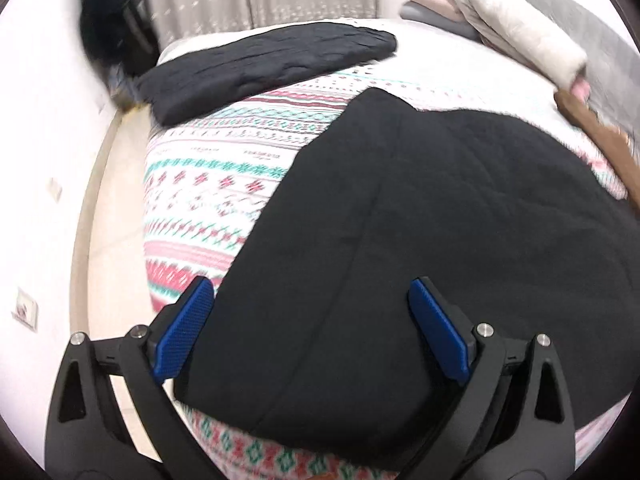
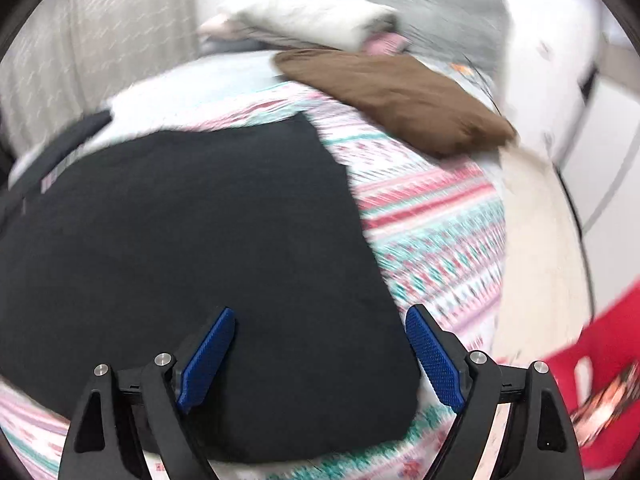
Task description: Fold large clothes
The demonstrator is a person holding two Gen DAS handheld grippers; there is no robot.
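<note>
Blue textured pads of the left hand-held gripper (image 1: 310,328) sit spread wide w/ nothing pinched between them; the big black fleece garment (image 1: 420,240) lies flat on the bed just under and ahead of the tips. Right hand-held gripper (image 2: 320,354) is also spread wide, jaws opening a touch more, empty, w/ the same black garment (image 2: 180,260) below and to its left side.

Garment is spread over the bedspread w/ pink-and-teal patterned stripes (image 1: 208,184), looks already doubled over at least once, judging by the seam line and thick near edge. Its long axis seems to run away from both grippers, near edge at the tips, far corner pointing toward the pillows. Left gripper hangs over the garment's left edge; right gripper over its right edge, right pad already past the cloth and over bedspread. So each hand is about equally near its own side: prob. a two-handed grab of the near corners comes next, tho that's a guess.

Other stuff, well beyond the tips: dark folded garment (image 1: 264,68) far left, brown folded cloth (image 2: 396,96) far right, pale pillow (image 1: 516,40) at the head end. Red box (image 2: 600,368) off to the right gripper's right, on the floor side. Views are blurred, esp. the right one.
</note>
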